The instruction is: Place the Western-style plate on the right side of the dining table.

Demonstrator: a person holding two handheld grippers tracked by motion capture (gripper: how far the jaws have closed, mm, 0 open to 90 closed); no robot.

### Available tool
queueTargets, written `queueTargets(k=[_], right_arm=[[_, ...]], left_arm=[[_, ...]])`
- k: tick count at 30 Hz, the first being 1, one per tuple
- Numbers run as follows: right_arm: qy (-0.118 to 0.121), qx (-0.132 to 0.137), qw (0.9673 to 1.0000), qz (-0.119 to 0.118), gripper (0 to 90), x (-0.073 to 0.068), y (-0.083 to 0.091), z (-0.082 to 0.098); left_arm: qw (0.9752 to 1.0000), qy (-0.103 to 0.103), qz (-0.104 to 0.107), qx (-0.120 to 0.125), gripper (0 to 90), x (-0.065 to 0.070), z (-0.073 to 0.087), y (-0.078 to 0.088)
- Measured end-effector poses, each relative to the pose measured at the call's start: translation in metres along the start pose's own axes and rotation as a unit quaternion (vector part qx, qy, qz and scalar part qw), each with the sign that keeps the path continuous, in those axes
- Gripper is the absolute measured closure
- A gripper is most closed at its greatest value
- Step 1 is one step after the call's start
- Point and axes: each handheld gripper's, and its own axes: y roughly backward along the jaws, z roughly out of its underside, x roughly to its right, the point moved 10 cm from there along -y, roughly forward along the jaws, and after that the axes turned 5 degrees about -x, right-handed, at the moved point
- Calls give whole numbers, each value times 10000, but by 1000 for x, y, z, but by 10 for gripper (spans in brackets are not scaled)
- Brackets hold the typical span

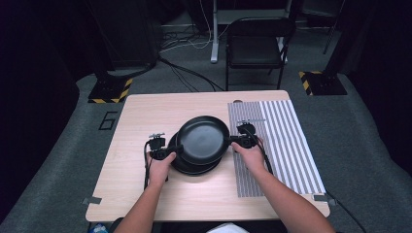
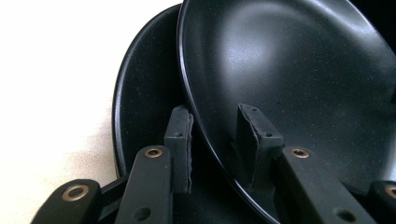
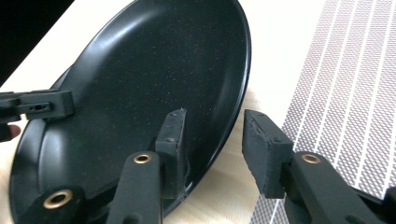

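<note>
while your left gripper [image 2: 215, 144] straddles the rim of the round, glossy black top plate [image 1: 202, 138], seemingly clamping it above a matching lower plate [image 2: 144, 93] on the pale wood table [image 1: 145, 116], your right gripper [image 3: 212, 149] straddles the opposite rim, jaws released, beside the striped woven mat [image 1: 286, 141].

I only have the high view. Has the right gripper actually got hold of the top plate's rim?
Observer: No. The right gripper is open. One pad lies against the top plate on its inner face, and the other stands clear of the rim over the table.
Operator: And the left one?
Observer: The left gripper is closed across the rim. One pad is on the inner face, and the other is underneath, above the lower plate.
</note>
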Motion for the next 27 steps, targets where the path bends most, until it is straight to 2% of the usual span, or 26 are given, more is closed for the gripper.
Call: queueTargets(k=[5, 8, 15, 19, 22, 23, 24, 25, 27], right_arm=[[22, 66, 10000, -47, 570, -5, 11, 12], [-75, 74, 9999, -136, 568, -10, 16, 21], [-190, 22, 9992, -353, 587, -25, 15, 37], [-247, 29, 9992, -327, 578, -30, 13, 42], [-366, 47, 9988, -319, 595, -31, 13, 43], [-501, 30, 9981, -348, 613, -30, 13, 42], [-501, 30, 9981, -348, 613, -30, 13, 42], [-674, 8, 9969, -400, 632, -29, 11, 42], [-719, -20, 9966, -400, 637, -28, 11, 41]], left_arm=[[10000, 13, 8, 16, 670, 0, 0, 0], [10000, 19, 19, 32, 670, 0, 0, 0], [9999, -9, 85, 80, 667, -1, 1, 0], [9999, -5, 83, 102, 667, -1, 1, 0], [9999, 26, 67, 133, 667, 0, 1, 0], [9999, 36, 36, 133, 667, 0, 1, 0], [9999, 36, 36, 133, 667, 0, 1, 0], [9999, 24, 19, 121, 666, 0, 1, 0], [9998, 83, 10, 171, 667, 0, 1, 0]])
